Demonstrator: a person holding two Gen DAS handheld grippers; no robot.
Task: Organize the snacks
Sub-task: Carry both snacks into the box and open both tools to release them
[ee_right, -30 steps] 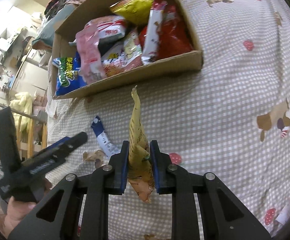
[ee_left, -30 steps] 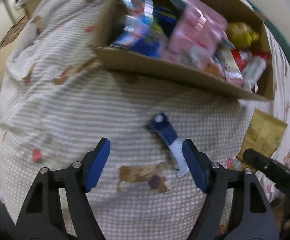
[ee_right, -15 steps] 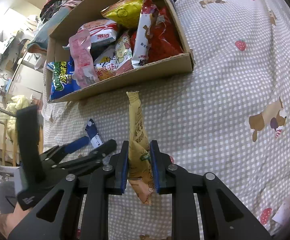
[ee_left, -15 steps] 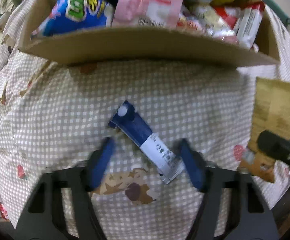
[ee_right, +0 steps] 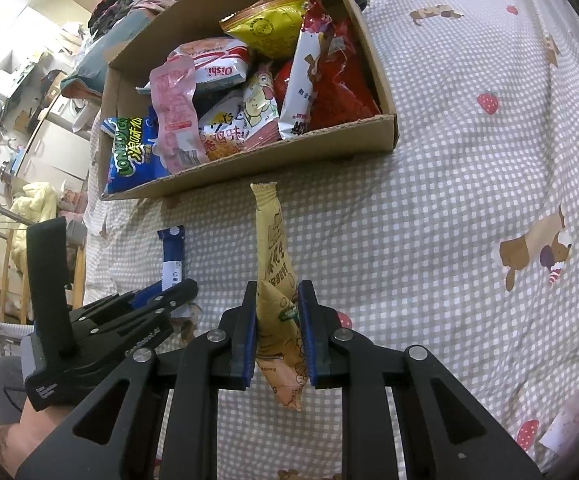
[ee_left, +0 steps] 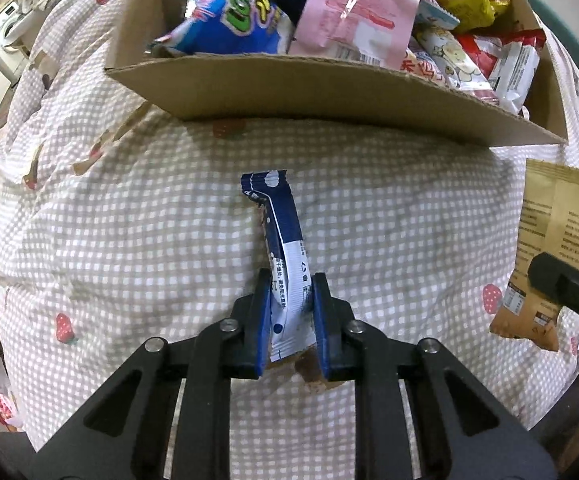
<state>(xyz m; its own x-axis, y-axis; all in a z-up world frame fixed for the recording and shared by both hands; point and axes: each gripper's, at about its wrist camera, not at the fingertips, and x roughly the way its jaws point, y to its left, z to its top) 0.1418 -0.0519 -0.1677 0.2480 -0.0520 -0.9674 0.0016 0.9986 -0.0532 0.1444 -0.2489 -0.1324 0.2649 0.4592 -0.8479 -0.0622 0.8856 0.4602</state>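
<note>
My left gripper [ee_left: 288, 285] is shut on a blue and white snack packet [ee_left: 283, 236] that points toward the cardboard box [ee_left: 329, 92] of snacks. My right gripper [ee_right: 276, 294] is shut on a tan snack packet [ee_right: 274, 256] held a little above the bedspread, short of the box [ee_right: 249, 164]. In the right wrist view the left gripper [ee_right: 161, 300] and the blue packet [ee_right: 172, 254] are at the lower left. In the left wrist view the tan packet [ee_left: 553, 232] and the right gripper's black body [ee_left: 569, 288] are at the right.
The box holds several bags: a blue one [ee_left: 229, 20], a pink one [ee_left: 357, 4], a yellow one [ee_right: 269, 28] and red ones [ee_right: 337, 92]. It stands on a checked bedspread [ee_right: 469, 200] with strawberry and dog prints. Furniture and clutter lie off the bed's left edge.
My left gripper moved in over the blue packet and shut on it. My right gripper held the tan packet throughout, drifting slightly back from the box.
</note>
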